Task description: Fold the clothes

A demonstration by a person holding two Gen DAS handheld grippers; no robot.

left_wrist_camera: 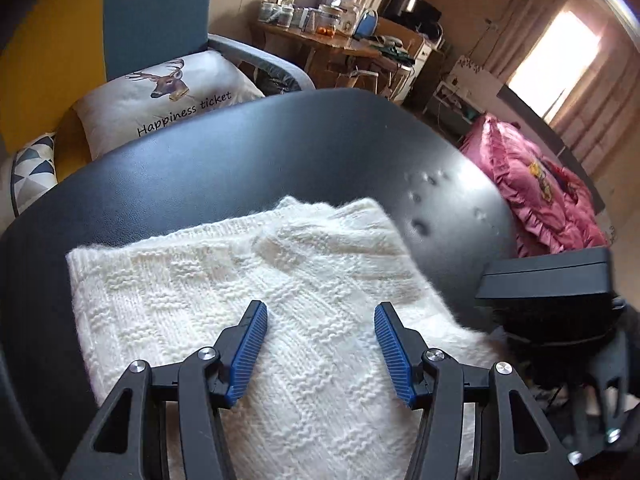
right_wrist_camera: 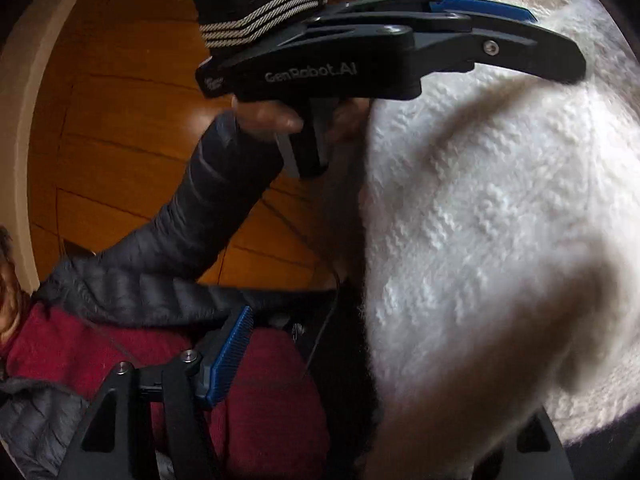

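Observation:
A cream knitted sweater (left_wrist_camera: 256, 292) lies folded on a dark round table (left_wrist_camera: 280, 152). My left gripper (left_wrist_camera: 320, 320) is open just above it, blue pads apart, holding nothing. In the right wrist view the sweater (right_wrist_camera: 500, 208) fills the right side, close to the lens and partly blurred. It covers my right gripper's right finger; only the left fingertip (right_wrist_camera: 232, 352) shows. The left gripper's body (right_wrist_camera: 360, 64), held by a hand, crosses the top of that view with its fingers over the sweater.
A sofa with a deer cushion (left_wrist_camera: 168, 96) stands behind the table. A pink quilt (left_wrist_camera: 540, 192) lies to the right. A cluttered wooden desk (left_wrist_camera: 332, 40) is at the back. A person in a red top (right_wrist_camera: 160, 364) stands over a wooden floor (right_wrist_camera: 120, 120).

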